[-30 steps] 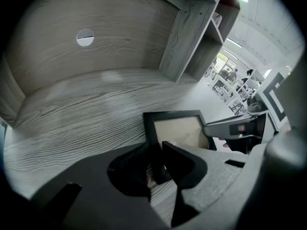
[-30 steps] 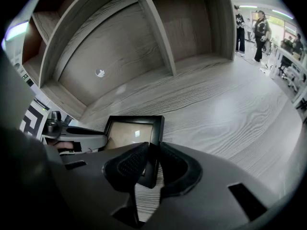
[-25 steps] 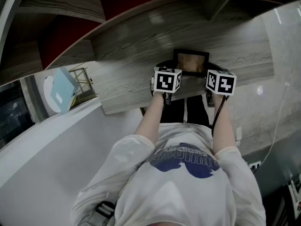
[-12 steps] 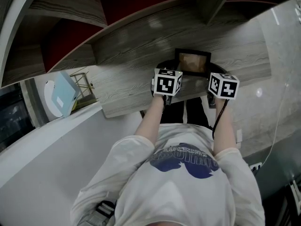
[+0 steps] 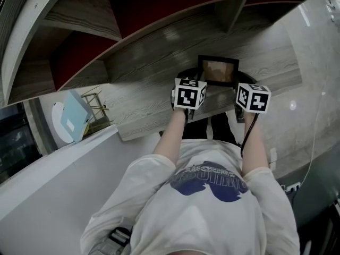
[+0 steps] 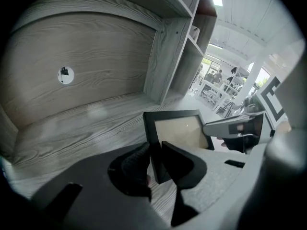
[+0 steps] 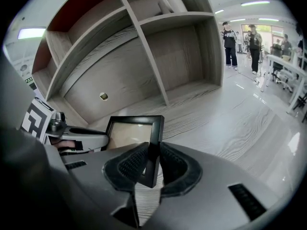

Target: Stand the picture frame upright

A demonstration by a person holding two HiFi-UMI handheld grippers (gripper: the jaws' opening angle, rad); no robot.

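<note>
**Both tongs clamped on the picture frame above the desk**

The left gripper (image 6: pixel 154 159) was clenched on the left side bar of the black picture frame (image 6: pixel 178 130), its ribbed pads pressed against the front and back of the moulding near the lower corner. The right gripper (image 7: pixel 151 164) was closed in the same way on the opposite side bar, so the frame hung between the two tools, one at each side. The frame's pale brownish picture faced up and towards the person, and the frame was tilted rather than fully upright. No view showed whether its lower edge touched the surface.

Beneath it lay the grey wood-grain desk top (image 5: pixel 151 86), with the frame near the front edge and about midway between the two marker cubes in the head view. Behind the desk rose a shelving unit (image 7: pixel 144 47) of the same grey wood, with a small round cable hole (image 7: pixel 103 96) in its back panel and a pale roll (image 7: pixel 171 4) on an upper shelf. The person's white T-shirt (image 5: pixel 207 211) with a blue print filled the bottom of the head view. Several people (image 7: pixel 230 41) stood well apart in the bright room to the right.
</note>
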